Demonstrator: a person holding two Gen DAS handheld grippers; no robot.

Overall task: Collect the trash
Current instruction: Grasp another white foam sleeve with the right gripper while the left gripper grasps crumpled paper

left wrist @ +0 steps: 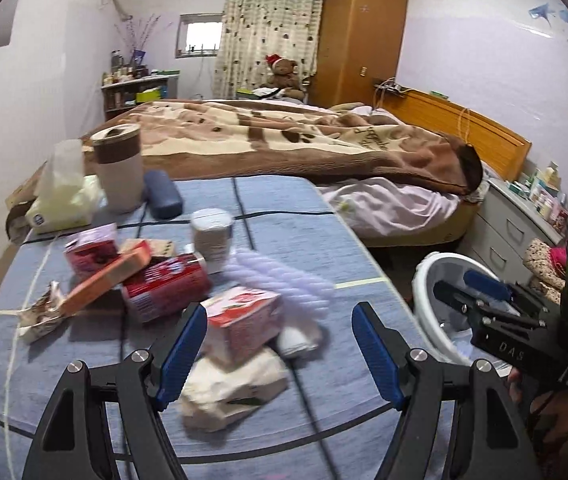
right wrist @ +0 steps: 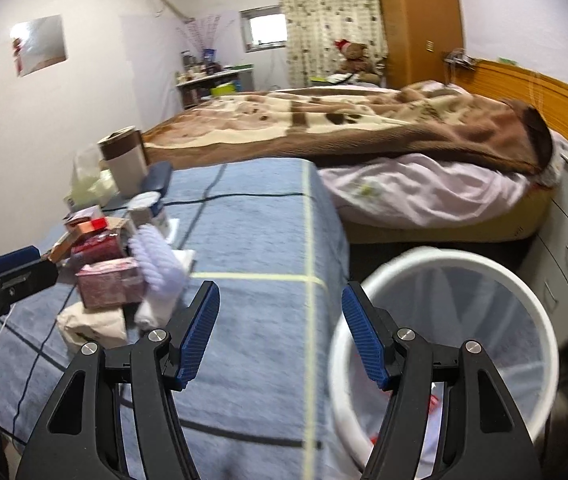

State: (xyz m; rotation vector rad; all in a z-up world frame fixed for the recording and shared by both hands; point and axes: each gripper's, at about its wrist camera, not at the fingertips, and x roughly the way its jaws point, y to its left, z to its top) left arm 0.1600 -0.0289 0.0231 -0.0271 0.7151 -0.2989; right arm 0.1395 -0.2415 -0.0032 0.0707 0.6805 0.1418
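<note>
A heap of trash lies on the blue-clothed table [left wrist: 296,236]: red cartons [left wrist: 164,284], an orange box [left wrist: 104,280], a crumpled wrapper [left wrist: 40,316], a ribbed white plastic piece [left wrist: 284,280] and crumpled white paper [left wrist: 232,392]. My left gripper [left wrist: 280,344] hangs open just above the heap, with a red-and-white carton [left wrist: 244,320] by its left finger, untouched. Over the table's right edge my right gripper [right wrist: 282,320] is open and holds nothing. The white bin [right wrist: 540,320] stands beside it on the floor, with a red scrap [right wrist: 432,402] inside. The heap [right wrist: 108,280] sits left of the right gripper.
A brown-banded tumbler [left wrist: 118,168], a tissue pack [left wrist: 64,196], a dark blue case [left wrist: 162,194] and a white jar [left wrist: 212,236] stand at the table's far left. Beyond it is a bed [left wrist: 284,140] with a brown blanket. Grey drawers [left wrist: 516,232] stand right of the bin.
</note>
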